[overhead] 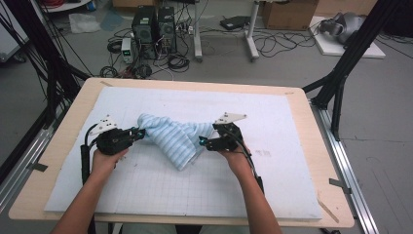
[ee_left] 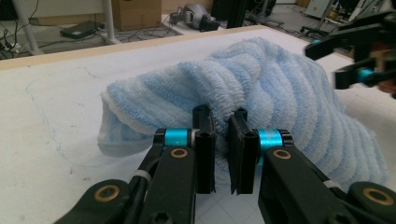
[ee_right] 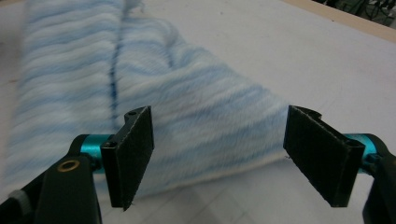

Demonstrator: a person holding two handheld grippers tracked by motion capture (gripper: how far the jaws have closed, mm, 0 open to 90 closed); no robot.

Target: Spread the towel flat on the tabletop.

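The left tongs [ee_left: 219,140] stay out of it, clamped on the blue towel's [ee_left: 261,93] edge to anchor it, while the right tongs [ee_right: 219,158] stand apart at its opposite edge on the surface [overhead: 195,190], ready to pinch.

Left black two-jaw tongs [ee_left: 219,149]: flat black pads, cyan collars, brass-ringed screws, grey three-cornered plate, black trailing cable. Right black two-jaw tongs [ee_right: 219,158]: same build. Forearms bare, no sleeves.

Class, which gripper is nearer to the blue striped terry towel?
Left. The left gripper is clamped on the blue striped terry towel; the right gripper stands open at its edge, not gripping.
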